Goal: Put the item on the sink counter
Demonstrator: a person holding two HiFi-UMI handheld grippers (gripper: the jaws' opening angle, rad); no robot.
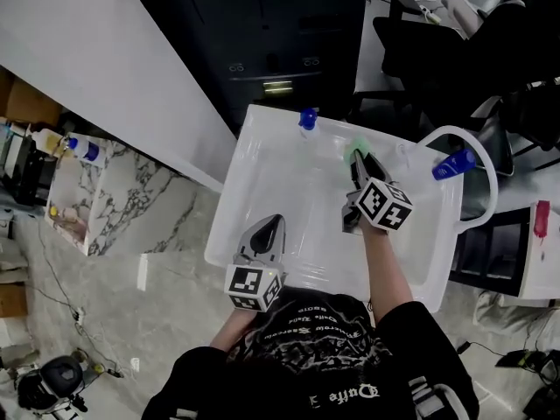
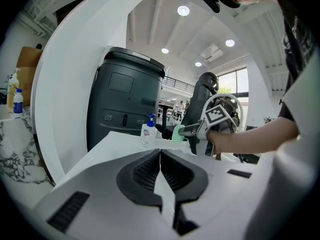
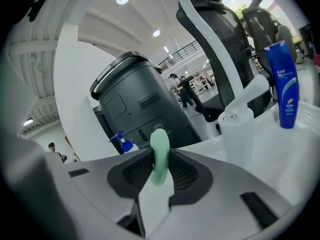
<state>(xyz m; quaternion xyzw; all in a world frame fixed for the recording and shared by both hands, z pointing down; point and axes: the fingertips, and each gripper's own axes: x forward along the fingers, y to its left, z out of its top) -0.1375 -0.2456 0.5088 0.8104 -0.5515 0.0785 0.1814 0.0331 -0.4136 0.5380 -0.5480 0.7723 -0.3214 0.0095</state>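
Observation:
A pale green soft item (image 1: pixel 353 150) is clamped between the jaws of my right gripper (image 1: pixel 357 163), held over the far part of the white sink basin (image 1: pixel 262 156). In the right gripper view the green item (image 3: pixel 160 156) stands upright between the pads, sticking out past the tips of the right gripper (image 3: pixel 160 166). My left gripper (image 1: pixel 271 227) hovers over the near left of the basin with its jaws together and nothing in them. From the left gripper view (image 2: pixel 160 156) the right gripper (image 2: pixel 189 130) and the green item (image 2: pixel 178 133) show ahead.
A white pump bottle with a blue top (image 1: pixel 307 119) stands on the sink's far rim. A blue bottle (image 1: pixel 453 164) stands by the white arched faucet (image 1: pixel 486 160) at the right. A black bin (image 1: pixel 271 33) is behind the sink. A marble shelf (image 1: pixel 83 191) lies at the left.

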